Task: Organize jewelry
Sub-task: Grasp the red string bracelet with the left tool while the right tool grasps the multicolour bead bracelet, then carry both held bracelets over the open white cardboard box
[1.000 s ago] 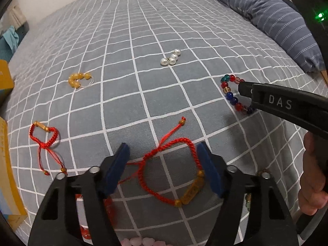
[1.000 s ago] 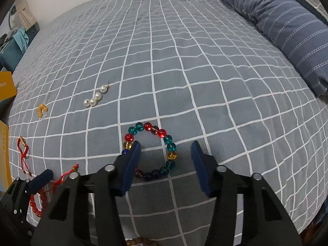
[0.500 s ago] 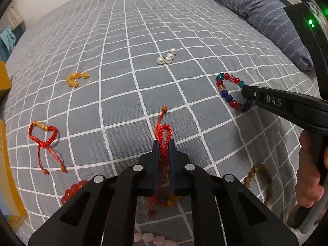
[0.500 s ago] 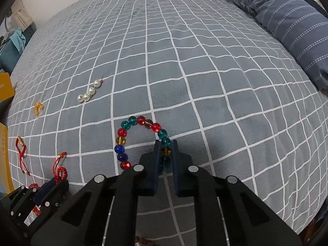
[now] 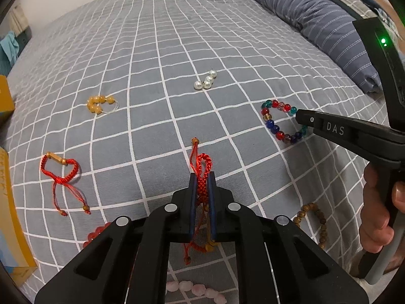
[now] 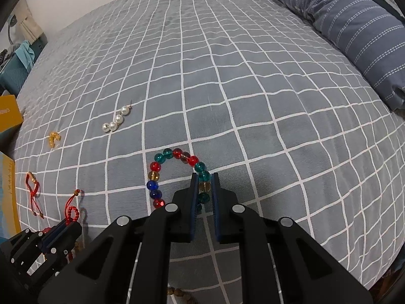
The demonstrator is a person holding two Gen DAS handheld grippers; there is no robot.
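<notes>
My left gripper (image 5: 202, 177) is shut on a red braided cord bracelet (image 5: 202, 169); its loop sticks up between the pads and its tails hang below. My right gripper (image 6: 204, 177) is shut on one side of a multicoloured glass bead bracelet (image 6: 157, 174), the rest of which lies on the grey checked bedspread (image 6: 227, 88). The right gripper also shows in the left wrist view (image 5: 301, 119) on that bead bracelet (image 5: 272, 124). The left gripper shows low left in the right wrist view (image 6: 67, 224).
On the bedspread lie a second red cord bracelet (image 5: 59, 169), amber beads (image 5: 97, 102), pearl beads (image 5: 206, 81), a brown wooden bead bracelet (image 5: 312, 215), pink beads (image 5: 195, 287) and red beads (image 5: 95, 231). A yellow box (image 5: 12, 215) is at the left; a striped pillow (image 5: 316, 22) far right.
Both grippers went from open to shut: the left closed on the red cord bracelet and bunched it, the right closed on the multicoloured bead bracelet. Both have since risen slightly.
</notes>
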